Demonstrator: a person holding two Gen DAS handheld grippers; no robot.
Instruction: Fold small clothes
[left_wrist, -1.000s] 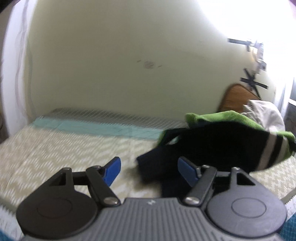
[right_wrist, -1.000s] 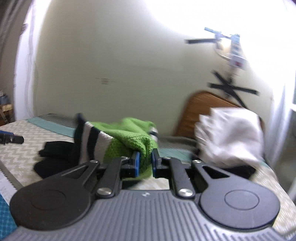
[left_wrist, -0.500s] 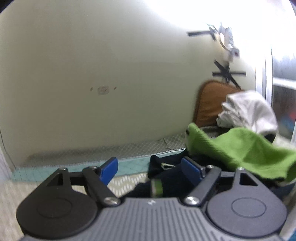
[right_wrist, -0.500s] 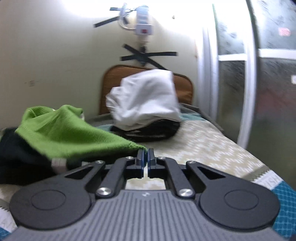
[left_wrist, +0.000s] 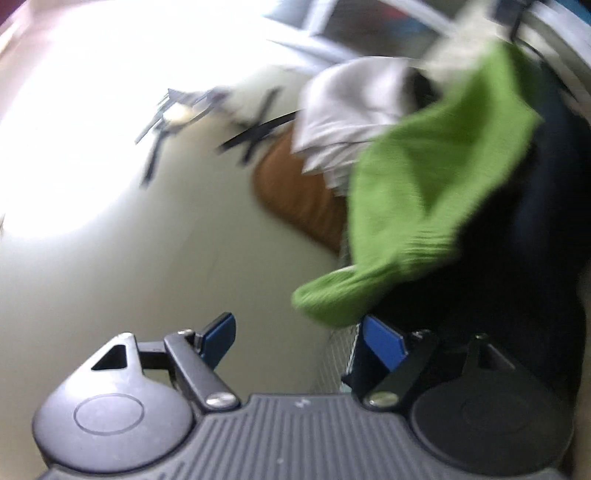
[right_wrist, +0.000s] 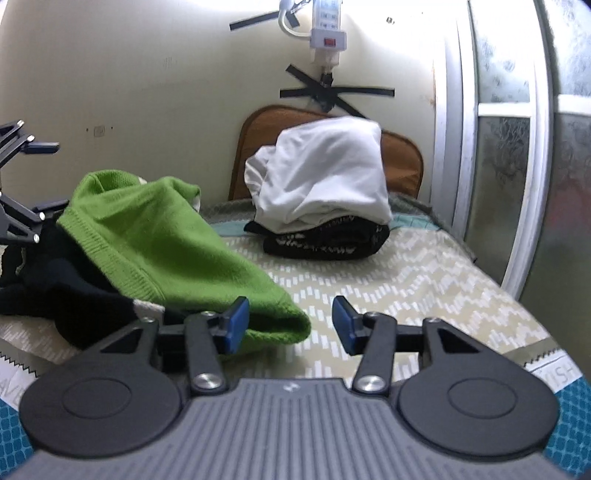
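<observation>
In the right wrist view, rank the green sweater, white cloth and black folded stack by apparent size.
1. Green sweater, though it lies nearest the camera.
2. White cloth.
3. Black folded stack, partly hidden under the white cloth.

A bedroom in a home, seen across a made bed.

A bedspread (right_wrist: 406, 280) with a pale zigzag print covers the mattress, and a brown headboard (right_wrist: 400, 151) stands against the cream wall (right_wrist: 147, 74) at 12 o'clock. Folded clothes (right_wrist: 325, 206) are stacked on the bed before it, with a loose green knit (right_wrist: 166, 240) at 10 o'clock. A power strip (right_wrist: 327, 29) is taped to the wall above, and a frosted-glass window (right_wrist: 506, 166) fills 2 o'clock.
</observation>
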